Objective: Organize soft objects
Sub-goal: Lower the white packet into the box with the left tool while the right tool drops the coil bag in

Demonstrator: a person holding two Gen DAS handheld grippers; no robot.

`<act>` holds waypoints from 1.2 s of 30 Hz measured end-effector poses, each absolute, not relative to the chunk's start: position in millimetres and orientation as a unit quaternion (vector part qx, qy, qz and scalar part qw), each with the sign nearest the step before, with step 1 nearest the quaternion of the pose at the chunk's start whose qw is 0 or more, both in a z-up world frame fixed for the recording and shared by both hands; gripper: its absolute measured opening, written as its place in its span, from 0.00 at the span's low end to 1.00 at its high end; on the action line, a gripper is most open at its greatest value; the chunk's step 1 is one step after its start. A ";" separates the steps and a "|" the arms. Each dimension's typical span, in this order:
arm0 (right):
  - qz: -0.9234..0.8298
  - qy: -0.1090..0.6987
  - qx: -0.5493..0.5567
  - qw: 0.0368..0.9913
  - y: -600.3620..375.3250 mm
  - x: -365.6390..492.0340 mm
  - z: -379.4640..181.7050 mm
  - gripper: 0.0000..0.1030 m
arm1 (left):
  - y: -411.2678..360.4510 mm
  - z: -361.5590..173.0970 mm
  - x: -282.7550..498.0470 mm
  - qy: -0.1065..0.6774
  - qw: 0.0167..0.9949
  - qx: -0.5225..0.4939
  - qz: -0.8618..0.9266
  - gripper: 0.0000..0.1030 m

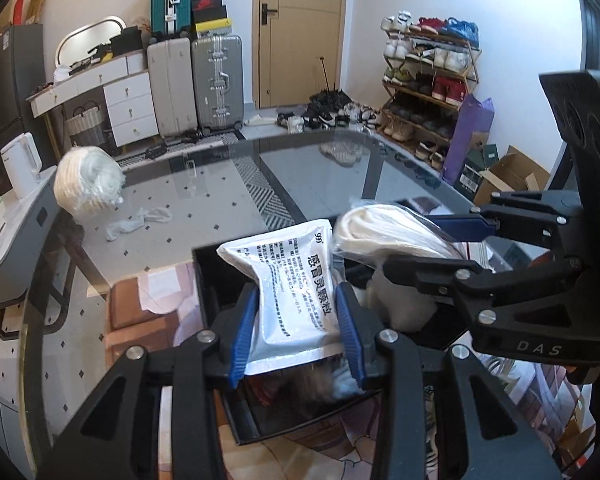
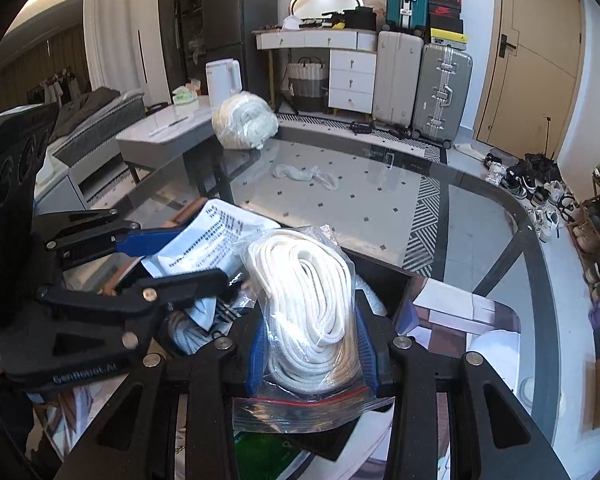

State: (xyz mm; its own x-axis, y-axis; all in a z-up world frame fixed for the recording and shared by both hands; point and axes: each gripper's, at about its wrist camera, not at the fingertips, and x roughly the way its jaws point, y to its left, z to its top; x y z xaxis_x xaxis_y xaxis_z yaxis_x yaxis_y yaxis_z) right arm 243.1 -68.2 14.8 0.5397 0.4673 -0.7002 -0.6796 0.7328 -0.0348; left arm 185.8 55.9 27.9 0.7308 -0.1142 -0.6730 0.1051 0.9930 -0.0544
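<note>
My left gripper point(image 1: 296, 336) is shut on a white printed medicine pouch point(image 1: 292, 280) and holds it over a black open box point(image 1: 208, 280) on the glass table. My right gripper point(image 2: 312, 340) is shut on a clear zip bag of coiled white rope point(image 2: 312, 300), also above the box point(image 2: 396, 280). The two grippers are side by side; the right one shows in the left wrist view point(image 1: 440, 248) and the left one in the right wrist view point(image 2: 172, 256). The pouch point(image 2: 216, 236) shows there too. More soft items lie in the box, partly hidden.
A large bagged roll of white rope point(image 1: 88, 184) stands at the far left of the glass table point(image 1: 228, 184), with a crumpled white cloth point(image 1: 140, 220) near it. Beyond are suitcases point(image 1: 216, 80), a dresser, a door and a shoe rack point(image 1: 428, 80).
</note>
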 end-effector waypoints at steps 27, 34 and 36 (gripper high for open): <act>0.313 0.302 -0.163 0.885 -89.3 233.7 22.4 0.89 | 57.1 33.0 150.8 0.349 0.937 0.003 -0.034 0.64; 0.314 0.292 -0.115 0.896 -125.1 202.5 39.2 0.99 | 64.5 45.5 118.6 0.321 0.947 -0.021 -0.024 1.00; 0.317 0.294 -0.102 0.896 -134.1 193.0 40.3 0.99 | 66.7 46.7 110.9 0.317 0.948 -0.029 -0.021 1.00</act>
State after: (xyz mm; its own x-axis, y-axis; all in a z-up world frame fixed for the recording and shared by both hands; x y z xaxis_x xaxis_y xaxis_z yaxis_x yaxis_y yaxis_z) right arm 193.0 -134.1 40.3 0.6268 0.5080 -0.5908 -0.6275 0.7786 0.0039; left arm 110.9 66.7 46.7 0.7982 -0.0582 -0.5995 0.0209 0.9974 -0.0689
